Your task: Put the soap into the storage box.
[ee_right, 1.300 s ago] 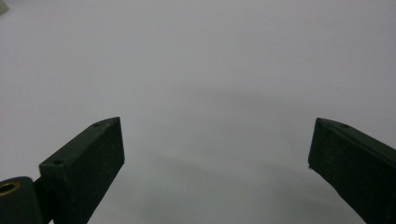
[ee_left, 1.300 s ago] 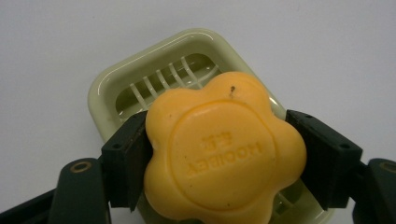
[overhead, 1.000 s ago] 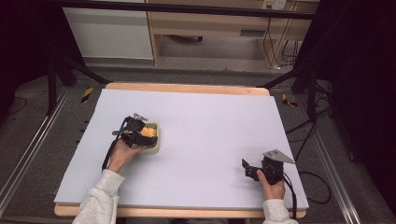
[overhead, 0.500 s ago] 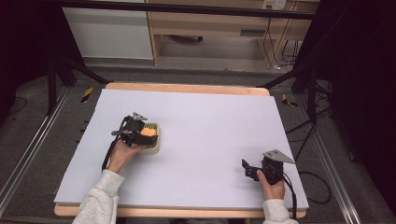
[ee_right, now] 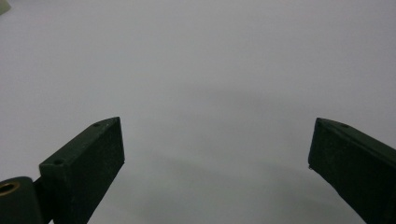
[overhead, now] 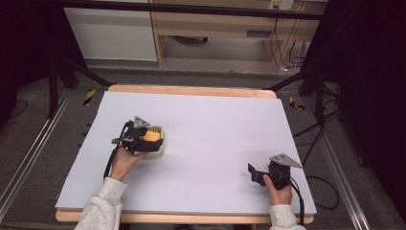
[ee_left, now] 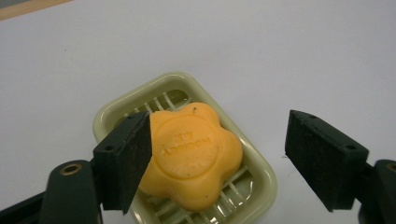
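Observation:
An orange flower-shaped soap (ee_left: 196,154) lies in a pale green soap dish (ee_left: 177,77) on the left half of the white table sheet. My left gripper (ee_left: 219,128) hovers just over it, open. Its jaws have just been opening off the soap and then closing back a little. The soap sits between them, with the left pad (ee_left: 130,154) close beside it and the right pad (ee_left: 322,158) well apart. In the high view the soap (overhead: 152,136) and dish (overhead: 158,152) show under the left gripper (overhead: 146,139). My right gripper (overhead: 252,172) rests open near the front right, nothing between its jaws (ee_right: 217,135).
The white sheet (overhead: 215,124) covers a wooden table whose edge shows at the back and front. Black stand legs and cables lie on the floor left and right of the table. A wooden cabinet stands behind.
The left gripper has lifted slightly and drawn back from the dish, leaving the soap in it. The right gripper has stayed still.

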A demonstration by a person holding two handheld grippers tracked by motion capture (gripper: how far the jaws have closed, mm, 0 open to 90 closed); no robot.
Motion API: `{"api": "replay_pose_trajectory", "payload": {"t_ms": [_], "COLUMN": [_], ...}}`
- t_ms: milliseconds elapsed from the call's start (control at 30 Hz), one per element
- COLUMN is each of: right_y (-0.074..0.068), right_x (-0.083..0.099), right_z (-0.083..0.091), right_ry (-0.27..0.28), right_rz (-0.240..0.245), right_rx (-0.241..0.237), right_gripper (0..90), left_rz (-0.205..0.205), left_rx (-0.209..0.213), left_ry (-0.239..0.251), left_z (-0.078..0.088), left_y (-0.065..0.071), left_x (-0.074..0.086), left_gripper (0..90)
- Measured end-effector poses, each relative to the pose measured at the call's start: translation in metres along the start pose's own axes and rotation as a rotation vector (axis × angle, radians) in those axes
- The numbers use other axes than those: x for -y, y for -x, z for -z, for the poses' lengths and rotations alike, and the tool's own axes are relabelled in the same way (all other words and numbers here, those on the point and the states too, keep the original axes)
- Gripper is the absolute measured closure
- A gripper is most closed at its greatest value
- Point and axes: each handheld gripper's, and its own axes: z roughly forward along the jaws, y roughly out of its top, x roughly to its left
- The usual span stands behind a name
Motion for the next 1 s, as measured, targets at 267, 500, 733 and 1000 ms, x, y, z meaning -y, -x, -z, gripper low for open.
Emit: {"api": "replay_pose_trajectory", "payload": {"t_ms": [267, 500, 733, 1000], "right_y": [0.000, 0.000, 0.001, 0.002], "right_x": [0.000, 0.000, 0.000, 0.000], "right_z": [0.000, 0.000, 0.001, 0.001], "right_ry": [0.001, 0.002, 0.005, 0.009], "right_rz": [0.001, 0.000, -0.012, -0.010], "right_rx": [-0.001, -0.004, -0.011, -0.010], "right_gripper": [4.1, 4.1, 4.1, 4.1], "left_rz": [-0.010, 0.000, 0.010, 0.034], "left_rx": [0.001, -0.004, -0.023, -0.050], "left_ry": [0.023, 0.064, 0.093, 0.101], "left_z": [0.011, 0.024, 0.033, 0.047], "left_y": [0.013, 0.015, 0.015, 0.007], "left_x": [0.011, 0.022, 0.035, 0.062], "left_gripper": [23.5, 25.1, 27.9, 33.1]}}
